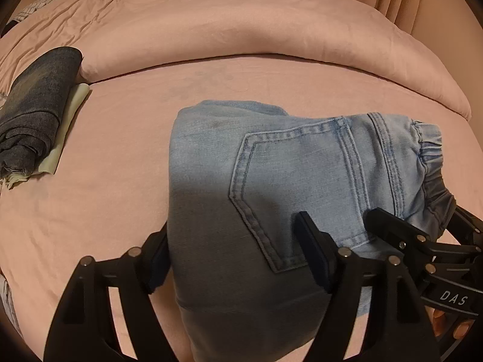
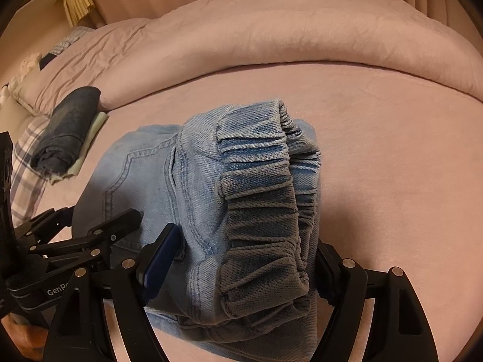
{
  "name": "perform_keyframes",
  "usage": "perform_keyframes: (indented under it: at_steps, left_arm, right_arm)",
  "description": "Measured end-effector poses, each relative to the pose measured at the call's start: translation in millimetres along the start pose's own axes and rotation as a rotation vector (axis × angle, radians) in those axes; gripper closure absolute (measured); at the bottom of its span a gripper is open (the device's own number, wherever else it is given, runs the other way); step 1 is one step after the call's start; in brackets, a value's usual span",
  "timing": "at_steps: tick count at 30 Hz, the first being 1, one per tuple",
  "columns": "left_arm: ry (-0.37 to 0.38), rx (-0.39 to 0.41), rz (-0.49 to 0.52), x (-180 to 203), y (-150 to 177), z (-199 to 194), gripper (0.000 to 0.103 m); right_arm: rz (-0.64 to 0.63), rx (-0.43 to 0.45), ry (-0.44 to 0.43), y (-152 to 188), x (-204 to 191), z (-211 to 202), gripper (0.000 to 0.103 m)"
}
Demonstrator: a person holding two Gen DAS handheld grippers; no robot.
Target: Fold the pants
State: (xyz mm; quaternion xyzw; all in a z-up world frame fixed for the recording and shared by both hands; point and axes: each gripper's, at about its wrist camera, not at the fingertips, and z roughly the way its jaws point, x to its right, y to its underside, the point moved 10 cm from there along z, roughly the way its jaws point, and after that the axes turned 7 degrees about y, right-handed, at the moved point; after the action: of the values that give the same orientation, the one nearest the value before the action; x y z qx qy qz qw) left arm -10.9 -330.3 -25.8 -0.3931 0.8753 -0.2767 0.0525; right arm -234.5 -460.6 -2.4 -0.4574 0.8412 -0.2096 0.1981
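Observation:
Light blue jeans (image 1: 271,166) lie folded in a thick bundle on the pink bed sheet (image 1: 105,181), back pocket up, elastic waistband to the right. My left gripper (image 1: 232,256) is shut on the bundle's near left part, one finger under the fold edge and one on top by the pocket. My right gripper (image 2: 244,271) is shut on the gathered elastic waistband (image 2: 262,211) of the jeans (image 2: 145,163). The right gripper also shows in the left wrist view (image 1: 416,235), and the left gripper shows in the right wrist view (image 2: 99,229).
A folded dark grey pair of pants (image 1: 36,111) lies on a pale green cloth at the left. A rolled pink duvet (image 1: 241,30) runs across the back of the bed. A plaid cloth (image 2: 27,163) lies at the far left.

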Motion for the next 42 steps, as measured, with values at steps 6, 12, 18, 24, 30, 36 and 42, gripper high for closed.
perform_keyframes:
  at_steps: [6,12,18,24,30,36,42]
  left_arm:
    - [-0.012,0.001,0.016,0,1,0,0.016]
    - [-0.011,-0.003,0.011,-1,1,-1,0.016]
    - [-0.014,-0.007,0.009,-1,1,-1,0.016]
    - [-0.021,-0.007,0.009,-3,1,-2,0.008]
    - [-0.021,-0.003,0.005,-4,0,-3,0.003]
    - [-0.028,0.001,0.003,-6,0,-5,0.001]
    - [-0.043,0.012,-0.003,-11,-1,-9,0.001]
  right_arm:
    - [0.000,0.000,0.002,0,0,0,0.024]
    - [0.002,0.000,0.009,-1,2,-2,0.022]
    - [-0.006,0.003,0.030,0,3,-3,0.017]
    - [-0.009,0.002,0.038,0,2,-5,0.017]
    - [-0.010,0.007,0.048,-1,4,-7,0.017]
    - [-0.015,0.024,0.067,-5,7,-11,0.017]
    - [0.004,0.071,0.100,-11,13,-22,0.017]
